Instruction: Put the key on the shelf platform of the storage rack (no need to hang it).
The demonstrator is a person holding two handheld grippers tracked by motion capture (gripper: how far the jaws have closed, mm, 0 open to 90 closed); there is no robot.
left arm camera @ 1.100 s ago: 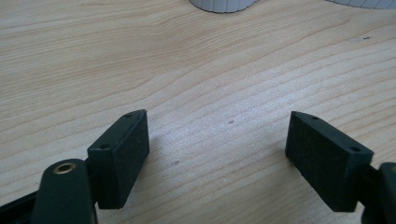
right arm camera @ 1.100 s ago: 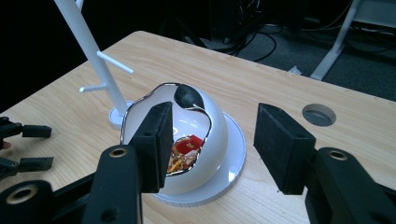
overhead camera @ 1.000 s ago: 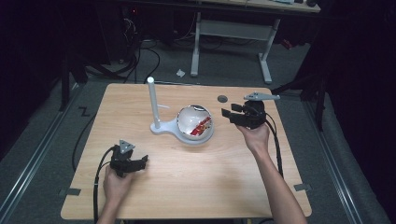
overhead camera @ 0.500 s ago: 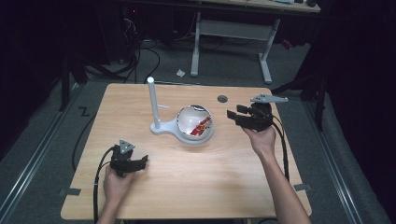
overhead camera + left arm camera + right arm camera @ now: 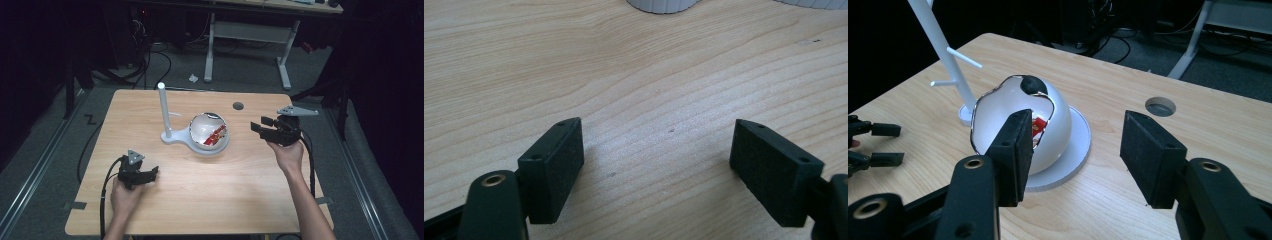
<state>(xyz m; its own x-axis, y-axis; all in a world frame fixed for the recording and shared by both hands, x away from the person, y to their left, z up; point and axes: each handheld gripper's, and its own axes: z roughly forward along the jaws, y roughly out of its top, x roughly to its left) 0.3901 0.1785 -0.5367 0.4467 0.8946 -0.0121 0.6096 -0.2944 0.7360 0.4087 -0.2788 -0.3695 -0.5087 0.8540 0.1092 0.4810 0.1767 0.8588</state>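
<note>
A white egg-shaped shell (image 5: 209,132) with a jagged opening rests on the round base of a white stand, whose pole (image 5: 162,110) bears short pegs. Something red (image 5: 1037,126) lies inside the shell (image 5: 1053,120). My right gripper (image 5: 259,124) hovers to the right of the shell and points at it, apart from it. In the right gripper view that gripper (image 5: 1078,132) is open with nothing between its pads. My left gripper (image 5: 151,174) sits low over the table's front left. It (image 5: 656,150) is open over bare wood.
The wooden table (image 5: 225,200) has a round cable hole (image 5: 238,106) behind the right gripper. Cables trail from both grippers off the front edge. A white desk frame (image 5: 247,35) and loose cables stand on the floor beyond the table's far edge.
My right gripper has drawn a little to the right, away from the shell. The left gripper has kept still.
</note>
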